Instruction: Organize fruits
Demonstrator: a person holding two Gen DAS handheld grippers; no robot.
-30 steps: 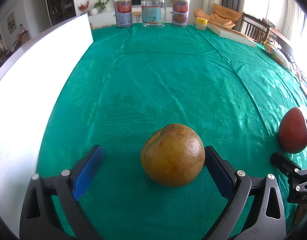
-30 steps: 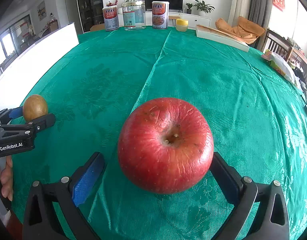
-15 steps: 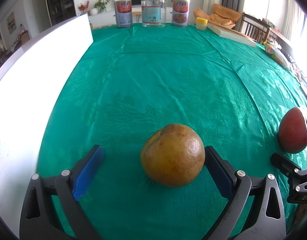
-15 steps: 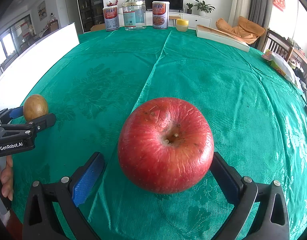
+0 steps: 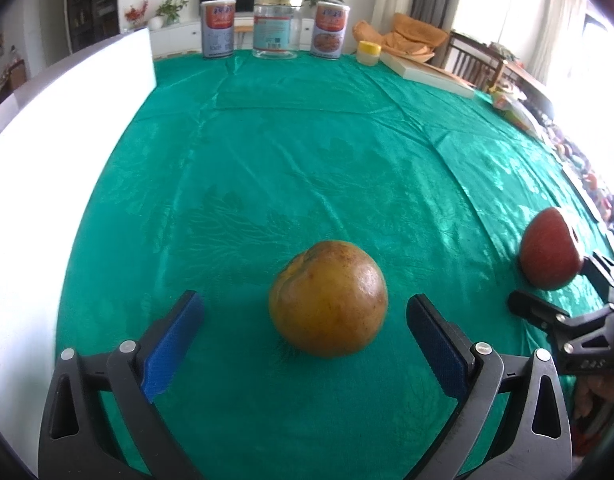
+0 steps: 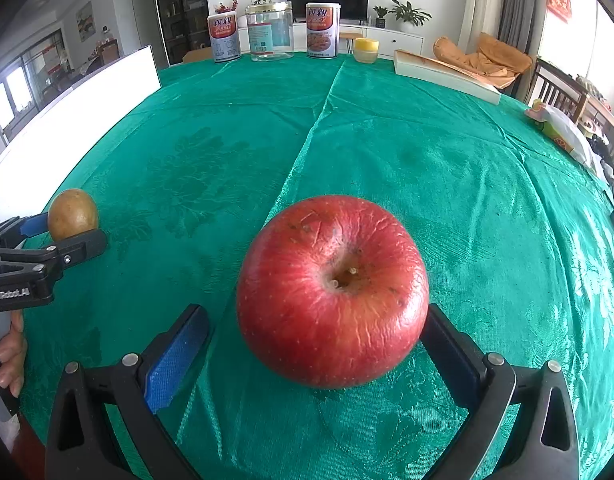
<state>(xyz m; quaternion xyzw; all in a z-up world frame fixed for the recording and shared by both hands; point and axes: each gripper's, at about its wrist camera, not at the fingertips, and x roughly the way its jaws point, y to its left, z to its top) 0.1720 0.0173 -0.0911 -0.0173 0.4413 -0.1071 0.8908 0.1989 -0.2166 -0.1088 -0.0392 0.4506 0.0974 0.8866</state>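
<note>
Both jaws stand spread wide, one pair around each fruit, and neither pair pinches anything yet. Left gripper (image 5: 305, 332) has the orange (image 5: 328, 298) between its blue pads, with a clear gap on both sides. Right gripper (image 6: 307, 344) frames the apple (image 6: 333, 290), stem side up; the right pad seems to touch the apple or is just beside it, while the left pad stands apart. Each fruit rests on the green cloth (image 6: 387, 152), near the near edge of the table, and the two are well apart from each other, orange on the left and apple on the right. I judge the step in hand is the grasp of both fruits, at the very start of the organizing. The next move calls for closing each pair evenly on the widest part of its fruit, because round fruit can roll away if one pad pushes first. No bowl or tray for the fruits is visible in these views, so I cannot tell where they should go. Much open cloth lies in the middle and far part of the table. A white board (image 5: 67, 112) stands along the left edge, two cans and a jar (image 6: 269, 32) stand at the far edge, and a flat box (image 6: 447, 72) lies far right.
</note>
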